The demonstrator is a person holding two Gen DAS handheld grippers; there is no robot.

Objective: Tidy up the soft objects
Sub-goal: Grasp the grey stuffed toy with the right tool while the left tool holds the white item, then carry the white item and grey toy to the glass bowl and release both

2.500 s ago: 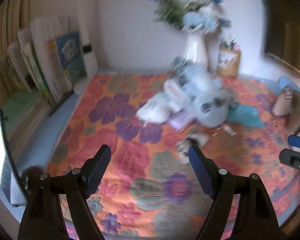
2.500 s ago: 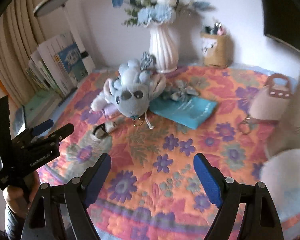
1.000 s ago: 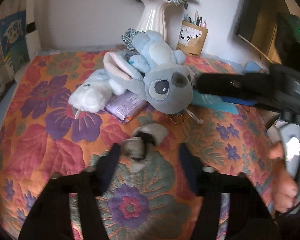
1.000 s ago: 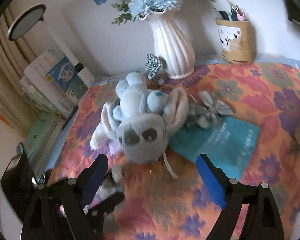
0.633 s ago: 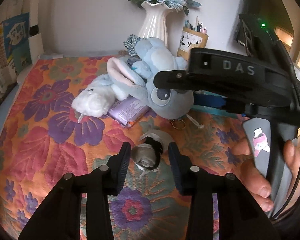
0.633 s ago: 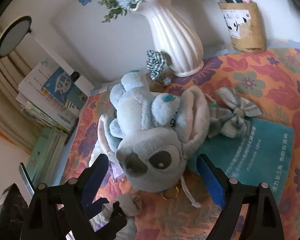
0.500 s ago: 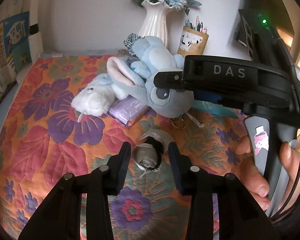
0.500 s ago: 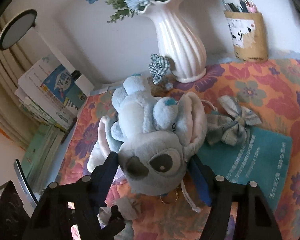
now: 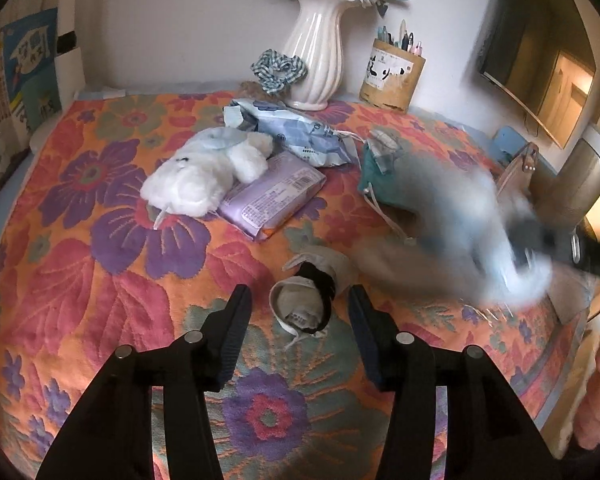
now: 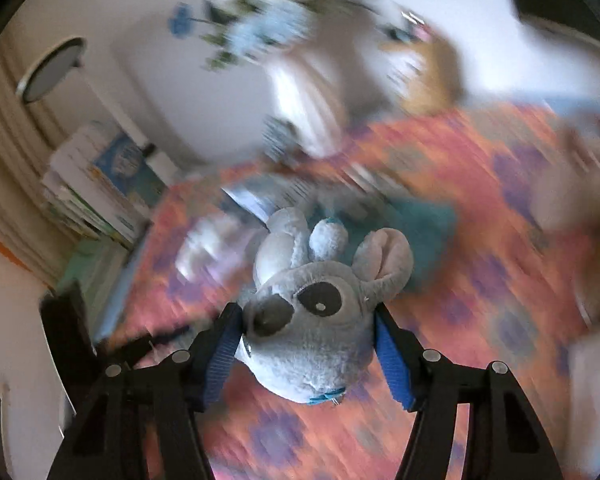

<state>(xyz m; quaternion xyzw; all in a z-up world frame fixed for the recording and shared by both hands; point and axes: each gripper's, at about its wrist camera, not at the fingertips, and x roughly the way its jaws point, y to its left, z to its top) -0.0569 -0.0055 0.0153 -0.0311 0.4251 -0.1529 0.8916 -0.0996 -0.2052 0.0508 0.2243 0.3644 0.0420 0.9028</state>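
Note:
My right gripper (image 10: 308,334) is shut on the head of a blue-grey plush toy (image 10: 320,308) and holds it above the floral cloth. That plush shows as a blur at the right of the left wrist view (image 9: 480,232). My left gripper (image 9: 298,314) is open, its fingers either side of a rolled grey sock bundle with a black band (image 9: 308,300) on the cloth. A white plush (image 9: 204,170) lies further back, next to a purple tissue pack (image 9: 274,192).
A white vase (image 9: 316,52), a checked scrunchie (image 9: 278,70) and a pen cup (image 9: 392,72) stand at the back. A blue-white packet (image 9: 300,134) and a teal pouch (image 9: 380,176) lie mid-table. Books (image 9: 20,72) lean at the left. A metal flask (image 9: 580,176) stands right.
My right gripper closed on the blue-grey plush and lifted it off the pile toward the right, uncovering the packet and pouch. My left gripper's fingers stand wider apart around the sock bundle.

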